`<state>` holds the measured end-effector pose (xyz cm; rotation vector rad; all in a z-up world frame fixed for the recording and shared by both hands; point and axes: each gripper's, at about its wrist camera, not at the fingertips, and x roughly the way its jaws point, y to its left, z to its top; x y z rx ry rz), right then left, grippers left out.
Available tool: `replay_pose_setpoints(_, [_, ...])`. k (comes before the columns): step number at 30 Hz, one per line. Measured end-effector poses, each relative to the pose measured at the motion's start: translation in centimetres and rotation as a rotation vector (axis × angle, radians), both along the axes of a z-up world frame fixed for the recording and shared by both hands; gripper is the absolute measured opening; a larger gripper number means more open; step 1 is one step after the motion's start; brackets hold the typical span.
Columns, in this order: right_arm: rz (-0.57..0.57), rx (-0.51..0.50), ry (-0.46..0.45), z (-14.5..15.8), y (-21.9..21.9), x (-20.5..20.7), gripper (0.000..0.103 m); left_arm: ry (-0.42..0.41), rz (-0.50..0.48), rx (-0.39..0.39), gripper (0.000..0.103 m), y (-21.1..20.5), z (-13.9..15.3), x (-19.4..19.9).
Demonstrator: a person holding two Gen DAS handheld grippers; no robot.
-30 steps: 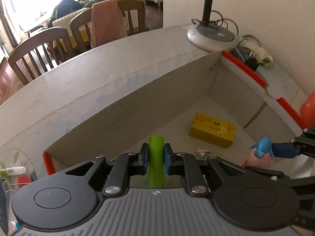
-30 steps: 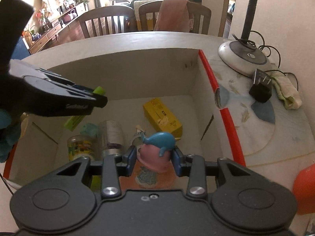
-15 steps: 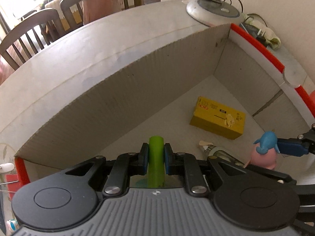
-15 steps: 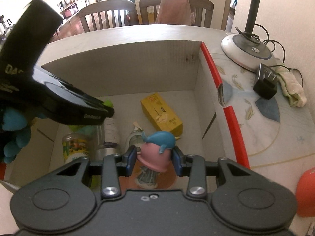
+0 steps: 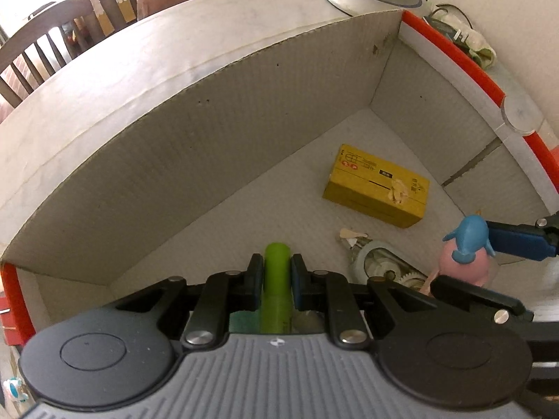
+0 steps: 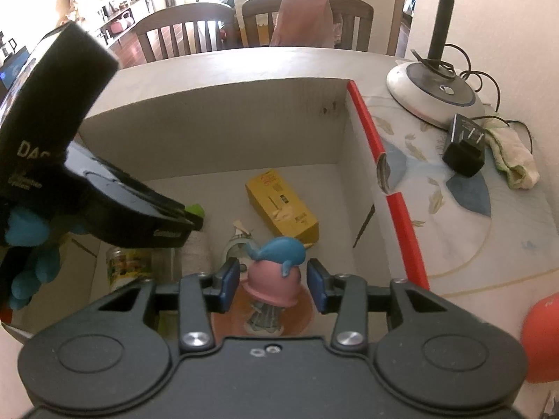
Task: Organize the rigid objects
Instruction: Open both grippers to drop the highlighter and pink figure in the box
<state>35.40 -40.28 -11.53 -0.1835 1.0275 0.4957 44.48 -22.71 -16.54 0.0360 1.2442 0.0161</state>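
Both grippers hang over the open cardboard box (image 6: 216,139), each inside its walls: the left gripper (image 5: 274,281) is clamped narrowly on a green cylinder (image 5: 277,276), while the right gripper (image 6: 273,284) stands slightly wide around a pink toy with a blue whale on top (image 6: 274,272), its pads showing thin gaps to the toy in the right wrist view, so I cannot tell whether it grips or merely brackets it. Judged from this, the main risk is crowding: the box floor below the left gripper already carries a can with a green label (image 6: 127,267) and a grey cylinder (image 6: 197,251), and a release there could knock them over or leave the green cylinder rolling. Toward the box's middle lies a yellow carton (image 5: 379,188), with a roll of tape (image 5: 375,262) just on its near side; the toy could land tilted on that roll and topple. Outside the box's red-edged right wall (image 6: 387,188), on the worktop (image 6: 454,230), sit a lamp base (image 6: 433,94), a black plug adapter (image 6: 463,146) and a crumpled cloth (image 6: 513,157), well apart from both grippers.
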Motion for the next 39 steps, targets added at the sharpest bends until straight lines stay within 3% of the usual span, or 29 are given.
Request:
replay_pose_setpoints(4, [-0.010,0.004,-0.004,0.3,-0.5,-0.1,0.043,-0.011,0.021,-0.023,0.016,0.3,0.4,-0.6])
replay_pose_setpoints(8, [-0.015,0.020,-0.012,0.8,-0.8,-0.7,0.058,-0.042,0.028,-0.042,0.016,0.5,1.2,-1.7])
replay_pose_setpoints(23, [-0.029,0.060,-0.066,3.8,-0.5,-3.7,0.064,-0.168,0.019,-0.114,0.016,1.8,5.8,-5.6])
replay_pose_setpoints(36, [-0.020,0.180,-0.146,9.1,2.2,-9.9,0.070,-0.319,-0.014,-0.187,0.016,4.4,11.7,-13.3])
replay_pose_setpoints(39, [-0.010,0.204,-0.167,10.0,3.4,-11.6,0.075,-0.347,-0.019,-0.204,0.016,5.7,12.9,-15.6])
